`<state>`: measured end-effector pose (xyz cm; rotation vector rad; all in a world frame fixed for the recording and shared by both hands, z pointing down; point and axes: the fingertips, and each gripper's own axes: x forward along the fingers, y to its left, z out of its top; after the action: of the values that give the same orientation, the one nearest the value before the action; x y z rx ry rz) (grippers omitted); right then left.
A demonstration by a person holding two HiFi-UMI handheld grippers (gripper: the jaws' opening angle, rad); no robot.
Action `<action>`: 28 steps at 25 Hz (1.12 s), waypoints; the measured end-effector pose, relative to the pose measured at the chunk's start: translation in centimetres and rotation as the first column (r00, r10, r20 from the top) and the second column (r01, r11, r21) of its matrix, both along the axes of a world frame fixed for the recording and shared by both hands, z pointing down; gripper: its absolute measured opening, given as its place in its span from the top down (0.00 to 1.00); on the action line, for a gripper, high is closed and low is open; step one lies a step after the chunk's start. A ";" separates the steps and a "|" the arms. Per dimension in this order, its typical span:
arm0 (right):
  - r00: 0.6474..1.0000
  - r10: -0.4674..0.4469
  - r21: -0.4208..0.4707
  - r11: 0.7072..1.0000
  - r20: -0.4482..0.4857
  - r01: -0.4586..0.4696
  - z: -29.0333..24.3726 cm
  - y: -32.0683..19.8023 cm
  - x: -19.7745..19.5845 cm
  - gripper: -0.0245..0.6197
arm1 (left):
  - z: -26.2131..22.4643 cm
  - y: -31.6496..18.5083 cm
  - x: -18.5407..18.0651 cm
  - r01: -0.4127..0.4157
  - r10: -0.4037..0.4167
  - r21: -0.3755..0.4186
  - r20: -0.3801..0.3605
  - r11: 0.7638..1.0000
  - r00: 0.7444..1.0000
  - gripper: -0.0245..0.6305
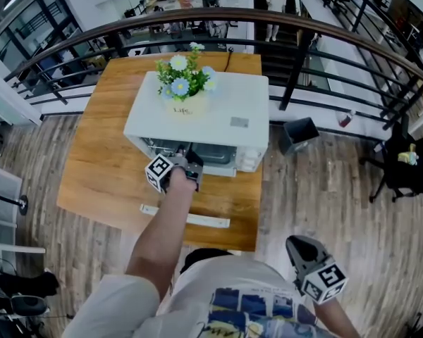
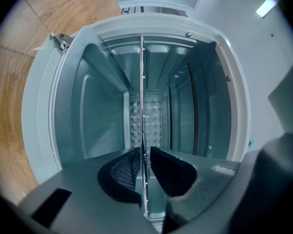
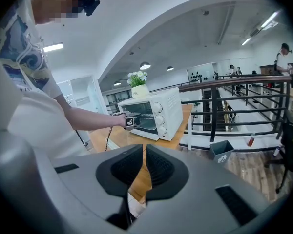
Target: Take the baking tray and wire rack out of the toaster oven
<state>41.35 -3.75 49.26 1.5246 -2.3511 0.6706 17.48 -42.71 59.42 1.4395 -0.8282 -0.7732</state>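
Note:
The white toaster oven (image 1: 197, 111) stands on a wooden table (image 1: 102, 160) with its front open. My left gripper (image 1: 190, 166) reaches level into the opening. The left gripper view is rolled on its side, so the wire rack (image 2: 142, 82) shows edge-on as a thin metal line running into the cavity. My left gripper (image 2: 145, 152) is shut on the rack's front edge, which runs between the pads. No baking tray is plainly visible. My right gripper (image 1: 299, 248) hangs low at my right side, well away from the oven (image 3: 151, 113). In its own view the right gripper (image 3: 144, 152) is shut and holds nothing.
A pot of flowers (image 1: 185, 83) sits on top of the oven. A long white strip (image 1: 185, 217) lies on the table near its front edge. Behind the table runs a dark railing (image 1: 282, 27). A grey bin (image 1: 298, 134) stands on the floor to the right.

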 end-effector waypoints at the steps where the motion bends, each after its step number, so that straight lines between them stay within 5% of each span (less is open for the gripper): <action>1: 1.000 0.001 -0.001 1.000 0.000 -0.001 0.1 0.0 0.1 0.93 | 0.0 -0.2 0.0 0.006 -0.006 0.001 -0.004 1.000 1.000 0.88; 4: 1.000 0.005 -0.003 1.000 0.001 -0.005 0.1 -0.1 0.3 0.93 | 0.0 -0.4 -0.1 0.019 -0.019 0.004 -0.013 1.000 1.000 0.95; 28: 0.999 -0.041 0.004 0.999 0.003 0.041 0.4 -1.0 -1.5 0.93 | -0.5 2.6 -1.2 0.026 -0.026 0.005 0.047 1.000 0.999 0.96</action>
<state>39.86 -4.75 49.63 1.4739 -2.3801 0.6602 16.31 -40.14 58.95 1.4584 -0.8831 -0.7637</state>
